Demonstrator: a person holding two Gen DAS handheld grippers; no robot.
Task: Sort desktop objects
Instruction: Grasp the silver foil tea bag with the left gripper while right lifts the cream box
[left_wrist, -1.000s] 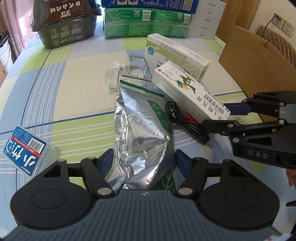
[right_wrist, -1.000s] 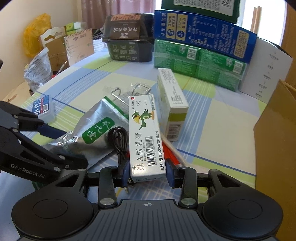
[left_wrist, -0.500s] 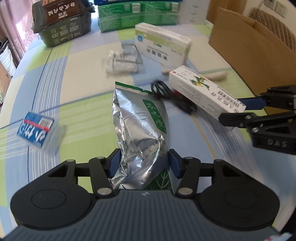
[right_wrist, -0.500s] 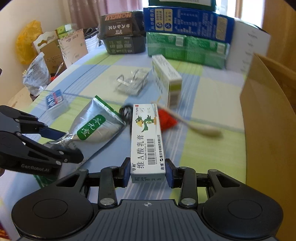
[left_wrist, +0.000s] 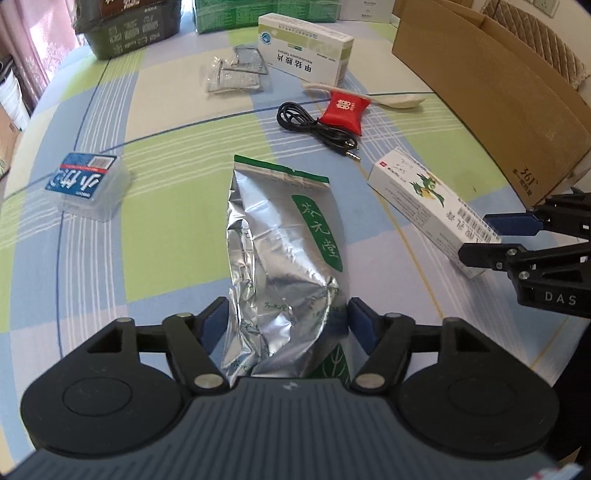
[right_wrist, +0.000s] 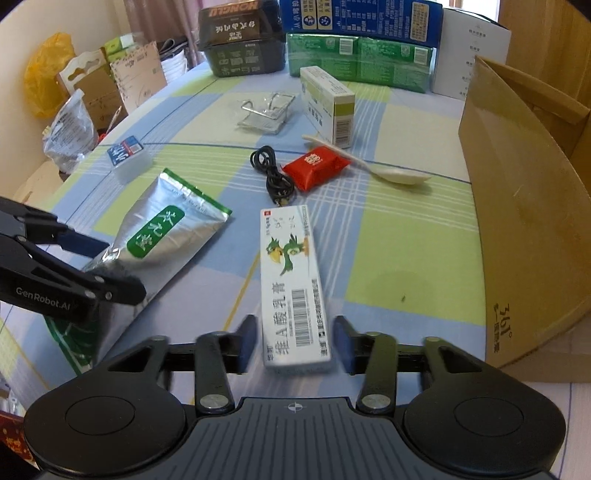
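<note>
Your left gripper (left_wrist: 286, 319) tilts steeply down over the worktop (left_wrist: 166, 236), its jaws opening around the lower end of the silver foil pouch (left_wrist: 284, 258); the blue pads stand just beside the crumpled foil on either side, and you cannot tell for certain whether they touch it; the pouch lies flat along the gripper's line, its sealed green-edged top pointing away from you, a green label with white Chinese characters on its face. Your right gripper (right_wrist: 295, 341) also slants down, its jaws opening, with small gaps between the pads and the near end of the white ointment box (right_wrist: 293, 280) that lies on the worktop between them; the box shows a green cartoon bird, a barcode and large Chinese characters with a letter "A". In the left view the right gripper's side reads "DAS"; in the right view the left gripper's side reads "GenRobot.AI".

Beyond the pouch and box lie a coiled black audio cable (left_wrist: 314, 123), a red candy packet (left_wrist: 345, 110) across a white plastic spoon (left_wrist: 391, 99), and a white and green medicine box (left_wrist: 304, 51) printed in Chinese; a clear case with a blue label (left_wrist: 86, 186) sits well to your left; the cardboard box (right_wrist: 517, 206) on your right is marked "361°"; a dark carton (right_wrist: 242, 37) at the back reads "HONGLU" upside down.
</note>
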